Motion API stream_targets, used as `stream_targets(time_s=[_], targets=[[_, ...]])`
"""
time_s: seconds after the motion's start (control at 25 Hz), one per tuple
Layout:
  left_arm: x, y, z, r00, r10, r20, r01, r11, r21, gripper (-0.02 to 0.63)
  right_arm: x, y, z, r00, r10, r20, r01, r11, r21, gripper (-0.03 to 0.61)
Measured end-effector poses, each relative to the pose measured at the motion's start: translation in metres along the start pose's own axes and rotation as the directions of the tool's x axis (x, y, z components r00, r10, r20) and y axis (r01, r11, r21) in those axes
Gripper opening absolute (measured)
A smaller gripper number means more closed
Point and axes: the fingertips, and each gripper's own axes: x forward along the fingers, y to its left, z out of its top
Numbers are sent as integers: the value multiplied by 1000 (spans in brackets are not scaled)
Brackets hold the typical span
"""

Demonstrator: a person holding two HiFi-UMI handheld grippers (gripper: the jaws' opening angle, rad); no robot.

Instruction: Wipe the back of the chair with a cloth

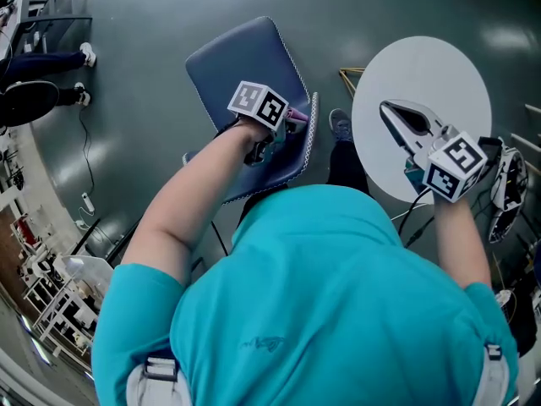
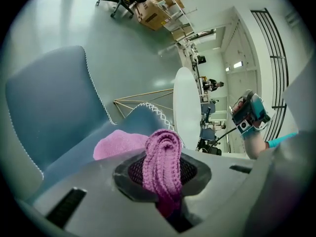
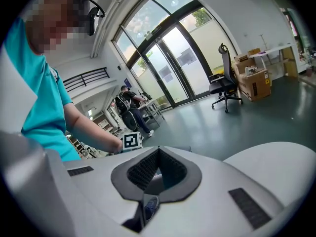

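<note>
pink cloth [image 2: 159, 157] in left claw [image 2: 163, 179]

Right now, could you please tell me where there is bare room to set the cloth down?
The round white table is mostly bare; only the right tongs hang over its near side. The chair's broad blue panel beyond the left tongs is free too. Crowded: the stitched edge, where the pink cloth is pinched.

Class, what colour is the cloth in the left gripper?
Pink; the cloth shows best in the left gripper view.
</note>
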Motion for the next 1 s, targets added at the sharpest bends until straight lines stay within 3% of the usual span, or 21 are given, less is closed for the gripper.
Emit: stream_targets(time_s=[0.36, 0.64, 0.8, 0.88, 1.0], targets=[[10, 16, 35, 991, -93, 93, 98, 994, -50, 58, 6, -4, -11, 999, -3, -34, 3, 1000, 10, -8], [10, 41, 66, 966, -119, 228, 135, 989, -54, 58, 34, 5, -14, 996, 30, -83, -30, 1000, 2, -8], [-24, 56, 68, 957, -58, 284, 59, 998, 5, 58, 51, 13, -19, 992, 71, -106, -73, 997, -12, -8], [-60, 73, 50, 958, 19, 285, -35, 998, 51, 58, 66, 27, -18, 988, 100, -116, -103, 994, -23, -8], [-118, 118, 5, 953, 173, 247, -202, 975, 96, 58, 98, 53, -12, 980, 151, -132, -158, 986, -46, -8]])
